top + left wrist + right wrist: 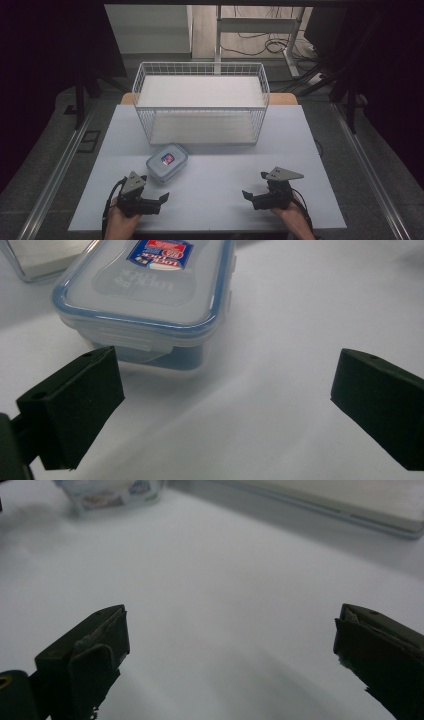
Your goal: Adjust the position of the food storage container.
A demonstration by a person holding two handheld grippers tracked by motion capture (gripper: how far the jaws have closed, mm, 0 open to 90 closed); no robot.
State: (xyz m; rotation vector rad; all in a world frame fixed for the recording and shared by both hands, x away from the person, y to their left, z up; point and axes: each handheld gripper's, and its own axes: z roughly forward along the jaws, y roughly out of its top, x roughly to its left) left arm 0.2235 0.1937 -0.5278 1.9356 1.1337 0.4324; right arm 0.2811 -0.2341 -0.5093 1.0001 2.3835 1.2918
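High view shows the left tool low at the near edge of the worktop, held level in the left hand, its jaws spread wide and empty. A lidded plastic box stands just beyond it, apart from the jaws. Farther right, the right tool lies level in the right hand, also released, pointing inward.

Dim, soft overhead light is leaving the room's far corners black and the table pale grey. Faint shadows are pooling beneath the container. The right gripper view is blurring its far container.
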